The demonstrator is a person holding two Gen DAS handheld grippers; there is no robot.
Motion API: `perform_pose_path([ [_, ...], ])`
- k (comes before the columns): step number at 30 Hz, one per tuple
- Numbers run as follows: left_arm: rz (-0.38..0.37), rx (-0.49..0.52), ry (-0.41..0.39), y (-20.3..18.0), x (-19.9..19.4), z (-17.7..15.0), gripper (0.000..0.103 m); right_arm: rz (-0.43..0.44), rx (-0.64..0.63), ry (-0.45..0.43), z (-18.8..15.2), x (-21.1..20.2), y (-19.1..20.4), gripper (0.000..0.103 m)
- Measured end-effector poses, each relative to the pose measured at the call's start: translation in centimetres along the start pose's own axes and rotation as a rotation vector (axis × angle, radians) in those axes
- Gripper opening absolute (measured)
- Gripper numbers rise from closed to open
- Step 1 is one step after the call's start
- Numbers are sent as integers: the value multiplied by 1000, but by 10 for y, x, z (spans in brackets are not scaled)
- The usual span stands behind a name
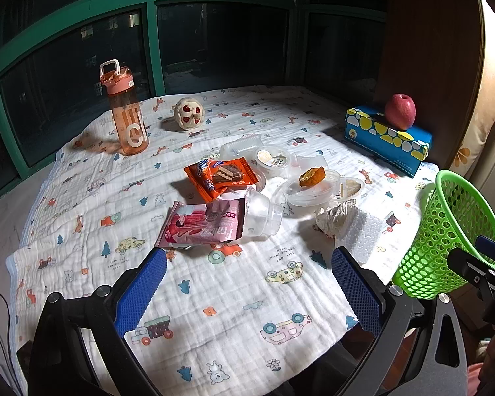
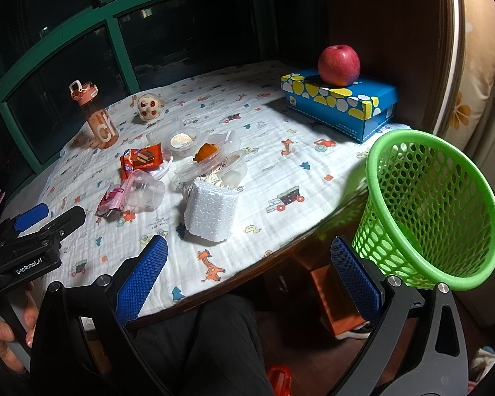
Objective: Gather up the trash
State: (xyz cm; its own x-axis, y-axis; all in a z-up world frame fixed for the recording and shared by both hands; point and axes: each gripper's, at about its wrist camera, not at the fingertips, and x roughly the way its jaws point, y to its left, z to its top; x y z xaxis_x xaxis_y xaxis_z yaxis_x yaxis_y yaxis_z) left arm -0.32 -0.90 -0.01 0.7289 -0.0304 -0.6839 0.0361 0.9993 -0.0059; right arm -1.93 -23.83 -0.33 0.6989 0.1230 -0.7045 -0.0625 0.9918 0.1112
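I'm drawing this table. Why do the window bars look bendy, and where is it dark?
Left wrist view: the fisheye lens bows the green window frame; the panes are black, the patterned white cloth brightly lit. Right wrist view: the same curving; the red apple shines, and the blue cardboard box casts a shadow leftward.

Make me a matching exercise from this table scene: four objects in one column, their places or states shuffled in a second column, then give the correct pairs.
Objects:
1. apple
2. water bottle
3. green basket
4. clear plastic jar

Places or states:
A. lying on its side beside the pink wrapper
B. tilted at the table's right edge, mouth facing the table
C. resting on the blue box
D. standing upright near the window

Pairs: 1-C, 2-D, 3-B, 4-A
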Motion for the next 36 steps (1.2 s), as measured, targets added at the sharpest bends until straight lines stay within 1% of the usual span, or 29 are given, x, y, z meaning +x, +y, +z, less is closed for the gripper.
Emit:
perform_pose_path([
  [28,9,2,9,2,6,-5,97,1,-5,15,1,9,2,98],
  [36,14,-3,18,4,13,0,97,8,-14,23,5,12,4,98],
])
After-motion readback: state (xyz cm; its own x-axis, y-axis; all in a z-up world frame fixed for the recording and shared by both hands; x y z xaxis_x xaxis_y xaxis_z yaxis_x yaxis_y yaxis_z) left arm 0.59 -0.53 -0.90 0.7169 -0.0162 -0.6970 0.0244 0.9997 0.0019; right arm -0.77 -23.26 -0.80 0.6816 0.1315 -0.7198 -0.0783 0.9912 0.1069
